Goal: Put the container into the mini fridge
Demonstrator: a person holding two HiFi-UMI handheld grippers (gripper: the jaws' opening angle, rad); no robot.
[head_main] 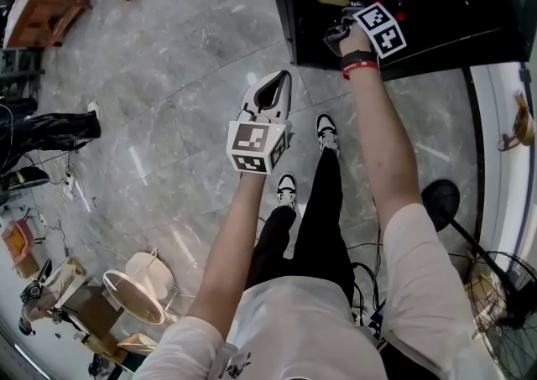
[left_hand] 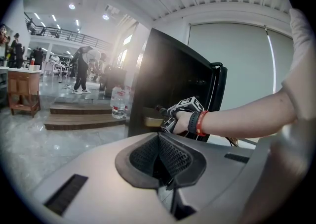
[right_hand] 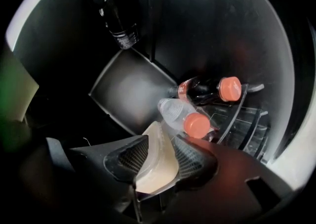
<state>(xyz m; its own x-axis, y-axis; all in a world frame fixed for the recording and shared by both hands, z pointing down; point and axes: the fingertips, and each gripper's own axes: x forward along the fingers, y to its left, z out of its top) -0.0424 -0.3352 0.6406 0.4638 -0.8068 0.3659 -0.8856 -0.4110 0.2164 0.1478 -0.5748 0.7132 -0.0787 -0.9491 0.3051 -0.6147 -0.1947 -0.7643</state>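
Letting go in the fridge (right_hand: 129, 93), our right gripper (right_hand: 160, 141) has its jaws spread, with the container (right_hand: 154, 164) loose between them. We should pull straight back and miss the bottles (right_hand: 193, 123). The left gripper's (left_hand: 160, 155) jaws are pressed together, empty.

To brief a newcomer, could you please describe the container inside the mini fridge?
Inside the dark mini fridge, find the right gripper. The container sits between its jaws, in front of a clear bottle and a dark bottle. Unlike those bottles with orange caps, it is a cloudy cream tub without a cap.
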